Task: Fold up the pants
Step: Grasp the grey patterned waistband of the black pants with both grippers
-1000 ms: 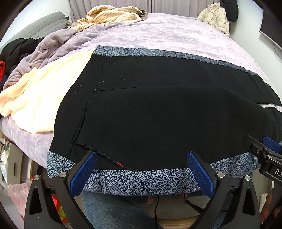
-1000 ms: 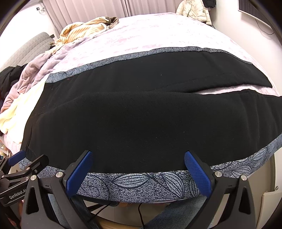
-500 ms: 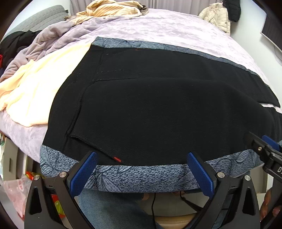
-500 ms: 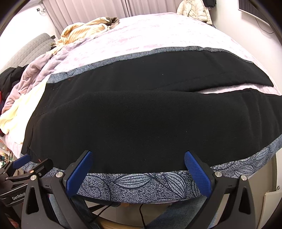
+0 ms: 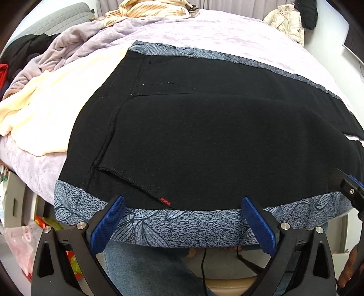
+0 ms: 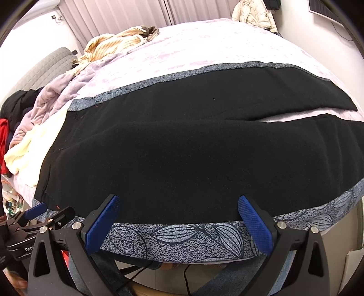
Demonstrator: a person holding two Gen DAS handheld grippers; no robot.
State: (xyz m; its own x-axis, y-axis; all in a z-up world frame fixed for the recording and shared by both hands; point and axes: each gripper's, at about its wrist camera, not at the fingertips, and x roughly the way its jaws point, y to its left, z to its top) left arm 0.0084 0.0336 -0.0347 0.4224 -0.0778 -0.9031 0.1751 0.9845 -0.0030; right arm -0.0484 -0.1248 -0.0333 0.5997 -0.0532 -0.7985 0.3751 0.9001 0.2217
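Observation:
Black pants [image 5: 204, 136] [image 6: 193, 154] with blue-grey leaf-print side bands lie spread flat across the bed, waist to the left, both legs running right. The near printed band [image 5: 182, 225] [image 6: 193, 236] hangs at the bed's front edge. My left gripper [image 5: 182, 207] is open, its blue pads straddling that band near the waist and a small red tag [image 5: 165, 201]. Further along the same edge my right gripper [image 6: 177, 202] stands open over the near leg. Each gripper shows in the other's view: the right gripper [image 5: 350, 193] and the left gripper [image 6: 41, 216].
Lilac bedspread [image 6: 216, 52] covers the bed. A cream blanket [image 5: 52, 109], lilac throw [image 5: 75, 43] and striped garment [image 6: 116, 43] pile at the left and back. A pale jacket [image 6: 252, 11] hangs at the far right. The person's jeans [image 5: 141, 268] are below the edge.
Both grippers have moved slightly closer to the pants' near edge; the left view has lowered a little. The pants lie as before and both grippers stay open.

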